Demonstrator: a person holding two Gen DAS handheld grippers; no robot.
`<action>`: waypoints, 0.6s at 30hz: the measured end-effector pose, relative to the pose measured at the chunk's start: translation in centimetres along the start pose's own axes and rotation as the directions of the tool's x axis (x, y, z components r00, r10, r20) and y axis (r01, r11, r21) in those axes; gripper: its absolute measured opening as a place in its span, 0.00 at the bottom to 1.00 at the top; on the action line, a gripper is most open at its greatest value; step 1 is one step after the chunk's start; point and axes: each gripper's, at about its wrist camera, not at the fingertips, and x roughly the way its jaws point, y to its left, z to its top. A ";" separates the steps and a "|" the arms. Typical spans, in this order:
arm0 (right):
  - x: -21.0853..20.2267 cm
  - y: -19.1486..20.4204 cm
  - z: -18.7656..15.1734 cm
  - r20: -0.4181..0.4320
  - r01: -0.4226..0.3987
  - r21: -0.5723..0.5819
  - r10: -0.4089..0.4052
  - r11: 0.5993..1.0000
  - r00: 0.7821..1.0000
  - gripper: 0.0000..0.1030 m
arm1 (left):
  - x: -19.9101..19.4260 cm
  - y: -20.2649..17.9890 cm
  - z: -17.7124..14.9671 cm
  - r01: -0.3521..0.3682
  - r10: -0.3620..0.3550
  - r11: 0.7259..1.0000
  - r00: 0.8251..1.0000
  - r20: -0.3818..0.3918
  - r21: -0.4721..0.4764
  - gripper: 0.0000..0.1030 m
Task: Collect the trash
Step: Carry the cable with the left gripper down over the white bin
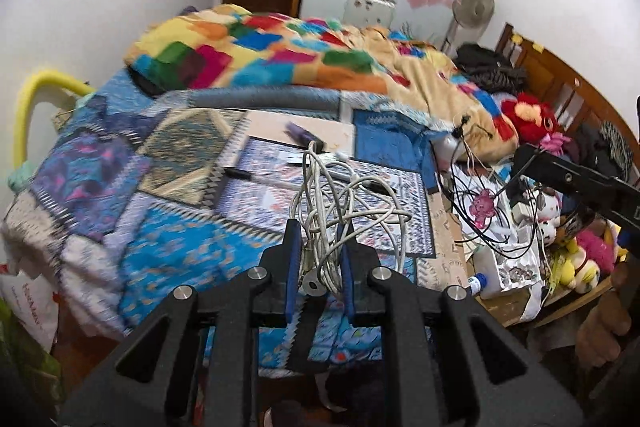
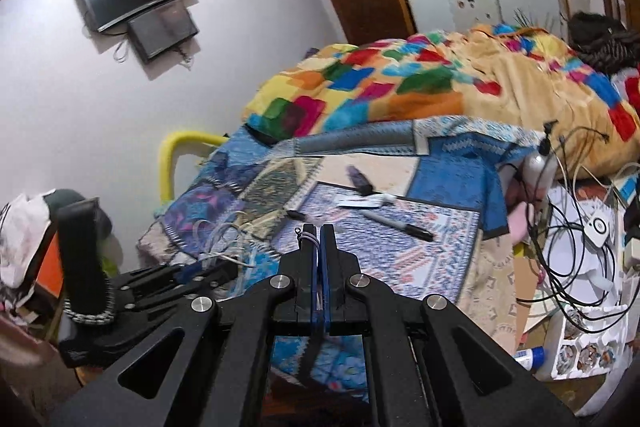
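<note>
Left wrist view: left gripper point(image 1: 320, 231) nearly closed, pinching tangled white cable bundle point(image 1: 340, 195) — loops spill above jaws, held clear of patchwork bedspread point(image 1: 168, 227), likely so it doesn't snag. Right gripper point(image 1: 560, 171) visible at right edge.

Right wrist view: right gripper point(image 2: 319, 233) fully closed — thin greyish cord or loop point(image 2: 307, 238) trapped at tips, can't tell what. Black marker point(image 2: 400, 225) and other small items remain on bedspread; probably next pickups.
</note>
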 end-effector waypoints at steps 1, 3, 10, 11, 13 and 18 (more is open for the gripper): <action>-0.1 0.8 -0.2 0.001 -0.006 -0.008 0.006 1.000 1.000 0.02 | -1.2 0.9 -0.4 -0.010 0.011 1.000 1.000 0.011 -0.011 0.17; -0.3 2.4 -0.5 -0.001 -0.020 -0.026 0.020 0.999 1.000 0.02 | -3.2 2.6 -1.2 -0.031 0.032 0.999 0.999 0.024 -0.029 0.17; 0.0 8.8 -2.7 -0.040 -0.080 -0.097 0.077 0.992 0.996 0.02 | -9.8 9.5 -5.4 -0.127 0.132 0.987 0.990 0.041 -0.102 0.17; 0.3 9.7 -3.1 -0.051 -0.088 -0.110 0.083 0.990 0.995 0.02 | -10.7 10.5 -6.1 -0.143 0.149 0.983 0.988 0.041 -0.114 0.17; 0.9 11.5 -3.9 -0.074 -0.104 -0.135 0.095 0.985 0.993 0.02 | -12.6 12.8 -7.9 -0.176 0.183 0.974 0.982 0.039 -0.141 0.17; 2.9 16.0 -6.2 -0.143 -0.156 -0.197 0.128 0.968 0.981 0.02 | -15.5 17.4 -11.9 -0.232 0.239 0.950 0.971 0.007 -0.210 0.17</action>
